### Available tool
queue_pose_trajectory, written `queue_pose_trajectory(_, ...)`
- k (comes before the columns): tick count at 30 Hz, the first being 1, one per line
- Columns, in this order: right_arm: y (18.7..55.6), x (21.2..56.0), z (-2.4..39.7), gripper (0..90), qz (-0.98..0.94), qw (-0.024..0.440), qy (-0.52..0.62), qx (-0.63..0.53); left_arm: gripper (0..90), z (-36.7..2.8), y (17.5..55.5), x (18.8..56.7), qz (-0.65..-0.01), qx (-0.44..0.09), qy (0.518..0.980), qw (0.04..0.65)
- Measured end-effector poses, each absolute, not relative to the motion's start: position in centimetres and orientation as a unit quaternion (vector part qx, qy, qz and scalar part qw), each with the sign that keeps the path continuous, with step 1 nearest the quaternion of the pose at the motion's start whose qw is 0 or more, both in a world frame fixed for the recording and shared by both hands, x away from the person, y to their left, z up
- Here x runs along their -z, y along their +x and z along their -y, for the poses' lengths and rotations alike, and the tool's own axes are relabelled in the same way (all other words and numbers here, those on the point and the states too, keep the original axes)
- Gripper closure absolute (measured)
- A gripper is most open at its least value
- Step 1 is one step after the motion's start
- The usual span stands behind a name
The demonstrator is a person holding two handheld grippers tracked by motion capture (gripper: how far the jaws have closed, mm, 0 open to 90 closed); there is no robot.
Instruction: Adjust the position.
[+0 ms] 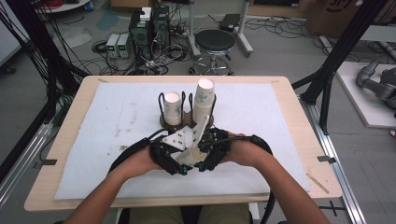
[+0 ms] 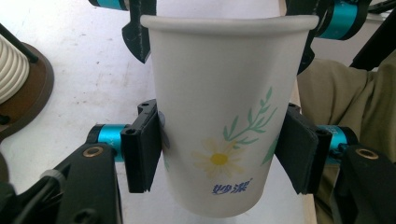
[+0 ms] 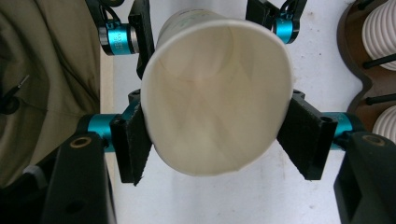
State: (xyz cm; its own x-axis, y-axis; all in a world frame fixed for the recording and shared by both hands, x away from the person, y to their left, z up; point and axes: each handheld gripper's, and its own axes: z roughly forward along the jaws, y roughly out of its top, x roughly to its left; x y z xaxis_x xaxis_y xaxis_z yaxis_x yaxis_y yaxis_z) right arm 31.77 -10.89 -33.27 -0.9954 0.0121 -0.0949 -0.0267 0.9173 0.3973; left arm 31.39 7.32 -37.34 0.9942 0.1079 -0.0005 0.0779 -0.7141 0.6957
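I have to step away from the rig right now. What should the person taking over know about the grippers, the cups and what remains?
Left gripper: shut on the paper cup, pads on its lower body.
Right gripper: shut on the same cup near its rim, squeezing the mouth oval.
The cup is held between both grippers at the near edge of the white mat.
Wire cup holder behind: short stack, tall stack.
Done: one cup gripped by both.
Left: probably separating or racking it; unclear.

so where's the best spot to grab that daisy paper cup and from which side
Grip the paper cup across its lower wall, pads on opposite sides, as the left gripper does now. The wall is stiffer near the base; at the rim the right gripper squeezes it oval.
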Motion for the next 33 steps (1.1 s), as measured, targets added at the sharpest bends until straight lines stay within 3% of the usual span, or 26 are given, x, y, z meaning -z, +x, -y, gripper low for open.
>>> queue_pose_trajectory(15,32.4,32.5,14.7,23.3,-0.933,0.045,0.073,-0.350,35.4,-10.1,31.7,38.2,-0.106,-0.028,0.890,0.442)
queue_pose_trajectory(27,31.8,35.1,19.4,23.2,-0.876,0.060,0.147,-0.455,34.5,-13.1,31.3,39.5,-0.161,-0.067,0.835,0.522)
queue_pose_trajectory(33,31.5,36.3,21.6,23.1,-0.844,0.093,0.191,-0.493,34.5,-14.5,31.2,39.9,-0.178,-0.091,0.809,0.552)
